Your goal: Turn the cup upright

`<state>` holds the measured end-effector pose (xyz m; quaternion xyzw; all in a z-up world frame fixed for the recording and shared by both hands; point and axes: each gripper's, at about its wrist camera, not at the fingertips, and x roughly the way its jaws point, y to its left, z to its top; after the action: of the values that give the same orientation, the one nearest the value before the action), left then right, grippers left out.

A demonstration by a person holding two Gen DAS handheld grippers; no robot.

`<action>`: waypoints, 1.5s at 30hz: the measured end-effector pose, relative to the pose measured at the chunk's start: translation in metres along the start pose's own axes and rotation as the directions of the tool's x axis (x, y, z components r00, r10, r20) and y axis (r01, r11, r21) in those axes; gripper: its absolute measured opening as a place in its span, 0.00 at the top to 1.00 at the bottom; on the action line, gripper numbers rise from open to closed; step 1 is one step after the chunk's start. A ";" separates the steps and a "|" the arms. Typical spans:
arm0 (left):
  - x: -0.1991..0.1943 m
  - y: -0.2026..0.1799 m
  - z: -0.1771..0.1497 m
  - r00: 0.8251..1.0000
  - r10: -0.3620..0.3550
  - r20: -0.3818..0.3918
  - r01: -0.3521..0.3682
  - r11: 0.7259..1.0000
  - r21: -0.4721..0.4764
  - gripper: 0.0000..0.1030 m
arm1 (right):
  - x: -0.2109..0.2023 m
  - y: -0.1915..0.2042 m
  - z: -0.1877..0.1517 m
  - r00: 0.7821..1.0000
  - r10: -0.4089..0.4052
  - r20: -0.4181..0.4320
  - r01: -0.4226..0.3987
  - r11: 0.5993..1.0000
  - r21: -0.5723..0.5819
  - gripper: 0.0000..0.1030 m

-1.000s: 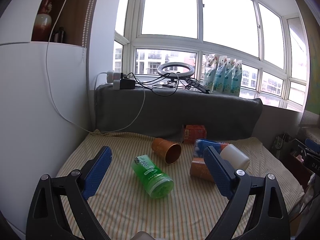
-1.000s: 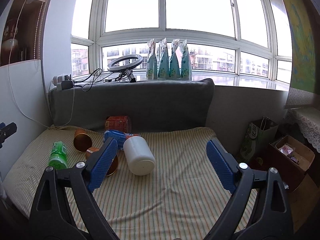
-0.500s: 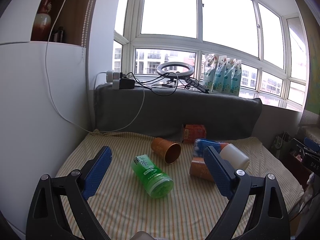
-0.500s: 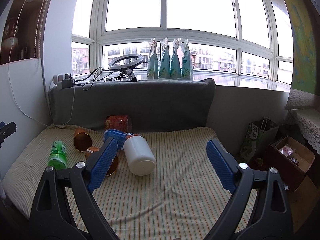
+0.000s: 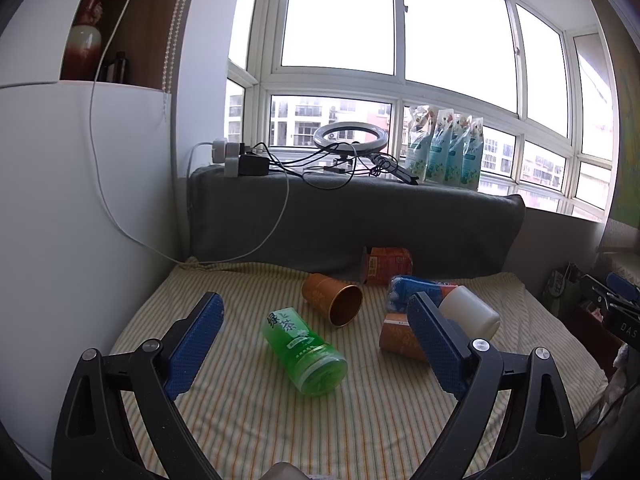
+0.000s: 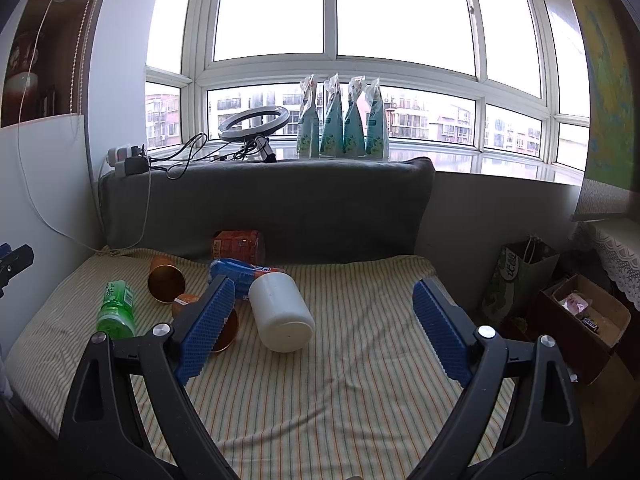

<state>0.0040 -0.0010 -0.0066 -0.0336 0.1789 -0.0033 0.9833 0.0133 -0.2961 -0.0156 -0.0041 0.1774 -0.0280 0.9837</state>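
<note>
Striped cloth carries a brown paper cup on its side, far beyond our left gripper and right gripper, both jaws apart.

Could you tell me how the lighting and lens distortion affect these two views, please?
Left wrist view: the window is blown out white, its frame bowed by the fisheye, the corners dark. Right wrist view: the same glare; the white jar and striped cloth stay evenly lit and sharp.

Left gripper open above toppled cup.
</note>
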 end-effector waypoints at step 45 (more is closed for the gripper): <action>0.030 0.028 -0.027 0.992 0.029 -0.121 -0.027 1.000 0.015 0.09 | 0.106 0.066 0.018 0.926 0.282 -0.250 -0.321 0.938 -0.132 0.10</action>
<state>0.0219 0.0251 -0.0445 -0.0244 0.2385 0.0075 0.9708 0.1220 -0.2360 -0.0364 -0.0576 0.2888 0.1390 0.9455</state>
